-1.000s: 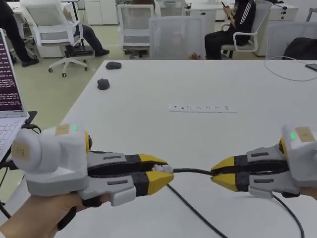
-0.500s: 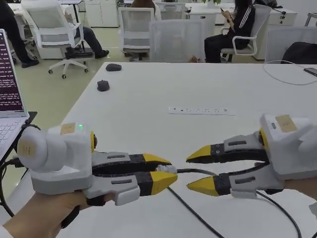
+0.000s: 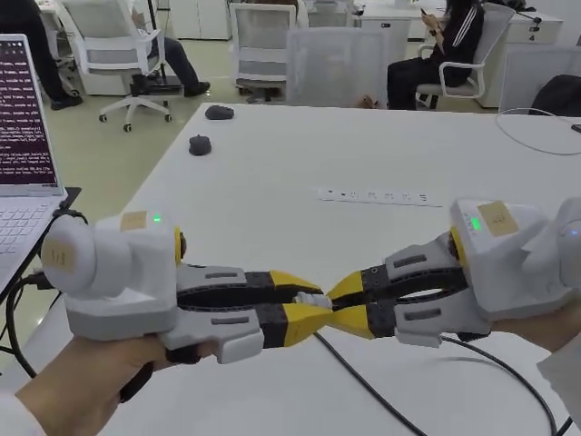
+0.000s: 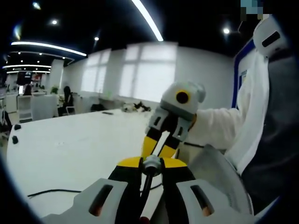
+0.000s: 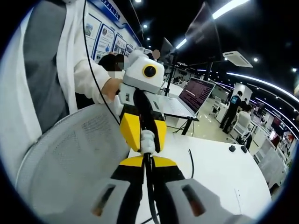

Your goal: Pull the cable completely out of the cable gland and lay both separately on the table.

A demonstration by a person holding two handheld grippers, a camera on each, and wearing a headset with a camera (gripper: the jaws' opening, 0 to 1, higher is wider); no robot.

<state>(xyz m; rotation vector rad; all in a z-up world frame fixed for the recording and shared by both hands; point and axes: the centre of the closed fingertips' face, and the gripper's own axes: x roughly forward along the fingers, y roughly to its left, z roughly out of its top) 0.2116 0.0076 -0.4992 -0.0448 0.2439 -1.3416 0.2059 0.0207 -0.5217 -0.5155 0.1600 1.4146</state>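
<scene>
Between the two grippers, over the near part of the table: small white plastic cable gland point(image 3: 307, 298) threaded on a thin black round cable point(image 3: 381, 392), which trails down across the table. The left gripper point(image 3: 313, 307) clamps the gland; the right gripper point(image 3: 341, 305), tip to tip with it, is closed on the cable just beside it. Risk: the jaws may slip along the jacket, or a skewed pull may jam the cable in the seal. Surroundings: white tabletop point(image 3: 272, 182) with white power strip point(image 3: 372, 195) and dark computer mouse point(image 3: 200, 145); open laptop point(image 3: 23, 136), white office chairs point(image 3: 123, 45), seated person point(image 3: 445, 45) beyond

Left gripper point(image 3: 320, 303) clamps gland point(image 3: 307, 299), right gripper point(image 3: 339, 307) clamps cable point(image 3: 363, 383).
</scene>
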